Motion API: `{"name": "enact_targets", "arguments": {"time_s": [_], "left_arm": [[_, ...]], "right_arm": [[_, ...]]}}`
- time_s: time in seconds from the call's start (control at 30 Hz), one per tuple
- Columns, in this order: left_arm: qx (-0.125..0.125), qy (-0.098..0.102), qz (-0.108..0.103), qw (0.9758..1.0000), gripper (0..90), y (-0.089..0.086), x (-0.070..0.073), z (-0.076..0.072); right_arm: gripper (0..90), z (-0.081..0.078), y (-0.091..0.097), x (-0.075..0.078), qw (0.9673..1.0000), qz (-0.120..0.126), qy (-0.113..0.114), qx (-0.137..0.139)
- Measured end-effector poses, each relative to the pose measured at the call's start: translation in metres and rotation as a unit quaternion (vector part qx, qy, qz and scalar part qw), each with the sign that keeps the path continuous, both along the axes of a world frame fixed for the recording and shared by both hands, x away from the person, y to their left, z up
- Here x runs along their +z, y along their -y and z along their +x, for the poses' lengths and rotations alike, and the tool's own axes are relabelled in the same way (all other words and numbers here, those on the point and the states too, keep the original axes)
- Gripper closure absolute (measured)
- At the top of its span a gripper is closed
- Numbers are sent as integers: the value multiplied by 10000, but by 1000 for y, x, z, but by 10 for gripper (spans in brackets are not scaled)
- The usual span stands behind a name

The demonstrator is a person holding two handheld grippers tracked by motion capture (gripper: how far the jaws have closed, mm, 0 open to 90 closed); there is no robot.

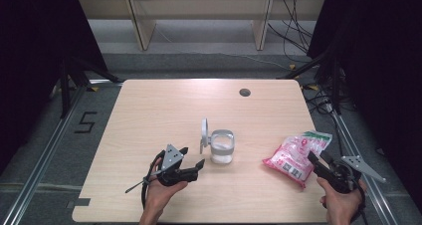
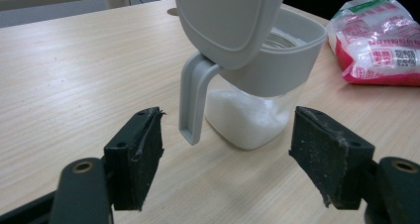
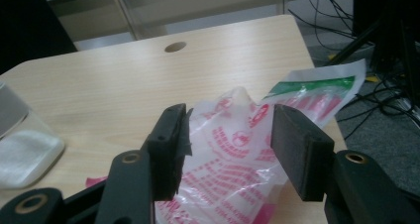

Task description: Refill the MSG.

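Observation:
A clear jar (image 1: pixel 221 148) with a grey collar, a grey handle and a raised grey lid (image 1: pixel 204 129) stands mid-table, holding white powder (image 2: pixel 247 117). My left gripper (image 1: pixel 191 164) is open just left of the jar and in front of it, jaws aimed at the jar (image 2: pixel 257 85), nothing between them. A pink and white plastic bag (image 1: pixel 296 155) lies at the right. My right gripper (image 1: pixel 314 161) is open at the bag's near right end, and the crumpled bag (image 3: pixel 233 135) rises between its jaws.
A round cable hole (image 1: pixel 244 92) sits in the tabletop near the far edge. The bag's far end hangs slightly past the table's right edge (image 1: pixel 318 135). Cables and stand legs lie on the floor at the right (image 1: pixel 323 93).

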State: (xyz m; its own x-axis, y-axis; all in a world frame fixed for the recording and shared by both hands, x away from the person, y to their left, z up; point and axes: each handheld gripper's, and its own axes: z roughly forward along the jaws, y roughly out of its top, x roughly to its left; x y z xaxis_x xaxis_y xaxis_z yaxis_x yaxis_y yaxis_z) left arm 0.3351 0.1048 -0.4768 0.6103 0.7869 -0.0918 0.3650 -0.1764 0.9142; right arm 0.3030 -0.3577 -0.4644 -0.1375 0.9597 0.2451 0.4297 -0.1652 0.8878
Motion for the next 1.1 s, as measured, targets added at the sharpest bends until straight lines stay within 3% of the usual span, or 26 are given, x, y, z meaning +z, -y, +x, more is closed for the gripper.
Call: {"name": "enact_targets", "arguments": {"time_s": [0.03, 0.07, 0.1, 0.13, 0.17, 0.37, 0.4, 0.43, 0.47, 0.5, 0.53, 0.57, 0.63, 0.67, 0.73, 0.77, 0.8, 0.83, 0.87, 0.9, 0.93, 1.0, 1.03, 1.1], "left_arm": [[-73, 51, 100, 9999, 283, -2, 1, 2], [-51, 38, 82, 9999, 284, -2, 1, 2], [20, -13, 42, 10000, 286, -3, 1, 2], [58, -4, 32, 10000, 288, -3, 2, 3], [28, 24, 15, 10000, 296, -4, 2, 4], [72, 35, 118, 9999, 302, -8, 4, 10], [120, 13, 33, 9999, 302, -7, 4, 10], [115, 2, 19, 9999, 303, -9, 5, 10], [165, 5, -8, 9999, 305, -10, 6, 10], [133, 9, -60, 9999, 311, -12, 6, 12], [82, 69, 32, 9999, 317, -13, 7, 13], [83, 78, 36, 9999, 318, -14, 7, 14], [-3, -8, -137, 9999, 328, -15, 8, 15], [-21, 3, -147, 9999, 342, -15, 8, 16], [115, 9, 67, 9999, 353, -13, 9, 17], [131, 46, 139, 9998, 371, -13, 11, 17], [88, 58, 95, 9999, 394, -13, 11, 18], [72, 57, 118, 9999, 410, -13, 12, 18], [-8, 107, 170, 9998, 437, -13, 13, 19], [-68, 141, 156, 9998, 467, -13, 13, 21], [-80, 142, 119, 9998, 495, -13, 13, 22], [-171, 113, 4, 9998, 558, -13, 14, 23], [-239, 153, -68, 9996, 595, -14, 15, 24], [-280, 178, -113, 9994, 645, -14, 17, 25]], "right_arm": [[487, 1, -1, -1, 9999, -92, 83, 65], [487, 0, -3, -1, 9996, -143, 197, 148], [487, -2, -6, 0, 9999, -41, 115, 110], [484, -1, -7, -1, 9993, -168, 243, 235], [480, -2, -10, 1, 9994, -179, 129, 277], [460, -4, -26, 0, 9977, -217, 126, 626], [452, -2, -27, -1, 9964, -266, 138, 797], [448, -3, -31, -1, 9965, -104, 85, 824], [445, -1, -32, -2, 9948, -307, 121, 965], [443, -2, -35, -2, 9950, -283, 36, 956], [440, -4, -38, -1, 9945, -258, -49, 1014], [436, -3, -41, -3, 9935, -246, 63, 1113], [435, -1, -44, -5, 9904, -398, 69, 1324], [435, -3, -49, -4, 9909, -179, -76, 1331], [433, -2, -53, -6, 9896, -304, -71, 1405], [431, -1, -52, -6, 9884, -444, -18, 1449], [432, -2, -55, -6, 9882, -304, -67, 1498], [432, -2, -54, -5, 9876, -391, -106, 1517], [432, -4, -56, -5, 9884, -326, -233, 1468], [432, -3, -56, -6, 9876, -394, -166, 1511], [432, -3, -58, -7, 9882, -265, -108, 1502], [432, -4, -58, -6, 9887, -284, -168, 1463], [432, -2, -56, -7, 9868, -340, -62, 1581], [432, -1, -57, -8, 9861, -307, -22, 1633]]}}
